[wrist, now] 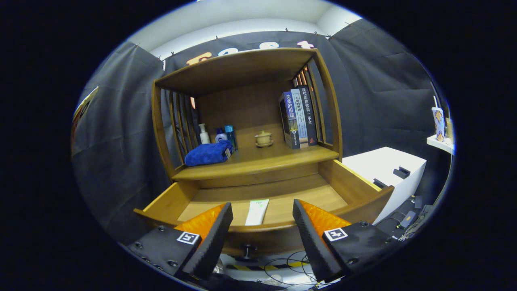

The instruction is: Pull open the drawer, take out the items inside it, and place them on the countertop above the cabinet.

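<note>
The gripper [262, 226] hangs just in front of the pulled-out drawer [363, 184], its fingers spread wide and holding nothing. Between them, beyond the drawer's front edge, a white tube [257, 211] lies flat on the drawer floor. A knob [248, 246] shows under the front panel. On the countertop [278, 157] above sit a blue towel [208, 153], bottles [218, 134], a lidded cup [264, 138] and upright books [298, 117].
</note>
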Tool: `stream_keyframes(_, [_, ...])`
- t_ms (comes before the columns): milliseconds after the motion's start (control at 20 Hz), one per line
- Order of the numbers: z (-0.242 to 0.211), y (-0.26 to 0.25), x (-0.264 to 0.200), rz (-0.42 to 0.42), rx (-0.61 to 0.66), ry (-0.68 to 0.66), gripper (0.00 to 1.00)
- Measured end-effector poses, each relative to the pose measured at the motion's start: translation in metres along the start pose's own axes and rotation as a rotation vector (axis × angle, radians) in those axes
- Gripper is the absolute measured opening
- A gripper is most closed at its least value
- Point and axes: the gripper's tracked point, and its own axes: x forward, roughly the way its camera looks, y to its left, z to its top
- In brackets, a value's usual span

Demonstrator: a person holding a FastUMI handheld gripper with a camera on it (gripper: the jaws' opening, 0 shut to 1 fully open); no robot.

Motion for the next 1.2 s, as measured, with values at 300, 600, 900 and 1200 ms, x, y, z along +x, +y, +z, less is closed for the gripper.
stream_keyframes(300, [0.020,0.013,0.053,-0.006,-0.086,0.034,0.98])
stream_keyframes(600, [-0.011,0.035,0.102,0.051,-0.202,0.214,0.99])
stream_keyframes(900, [-0.056,0.015,0.142,0.011,-0.205,0.465,0.98])
stream_keyframes(1200, [-0.113,0.004,0.149,-0.010,-0.162,0.767,0.99])
